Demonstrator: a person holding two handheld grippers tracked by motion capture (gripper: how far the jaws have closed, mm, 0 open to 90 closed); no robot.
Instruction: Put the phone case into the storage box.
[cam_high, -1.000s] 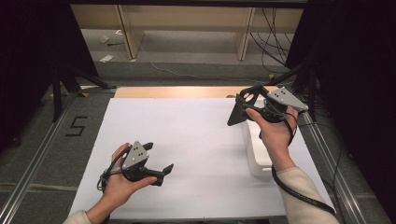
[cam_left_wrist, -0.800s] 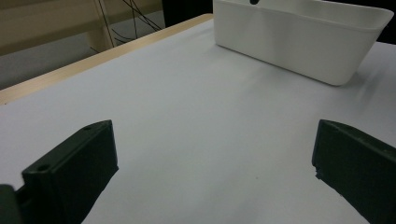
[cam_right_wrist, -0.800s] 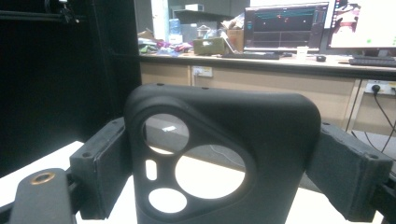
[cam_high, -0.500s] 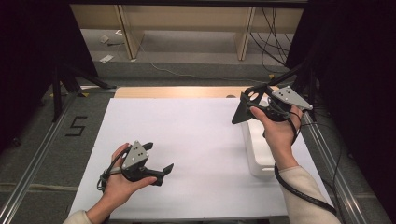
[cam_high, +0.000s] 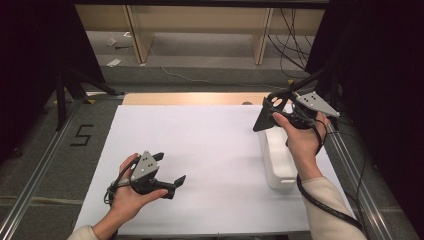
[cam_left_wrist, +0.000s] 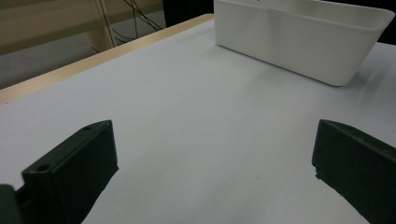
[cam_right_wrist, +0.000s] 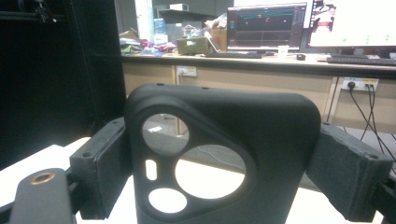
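Two grippers are at work over the white table (cam_high: 210, 150). The right gripper (cam_right_wrist: 215, 172) clamps a black phone case (cam_right_wrist: 224, 158) between its widely spread pads, holding it upright in the air above the far end of the white bin (cam_high: 280, 160). The left gripper (cam_left_wrist: 215, 182) rests low near the table's front edge, jaws wide apart and holding nothing.

My right tool (cam_right_wrist: 219, 177) is clamped on a black phone case (cam_right_wrist: 224, 140), one jaw pressing each side. It stands upright, its camera cutouts facing me. Below it lies the white tabletop (cam_right_wrist: 42, 161); beyond, a desk (cam_right_wrist: 280, 60) with monitors (cam_right_wrist: 266, 23).
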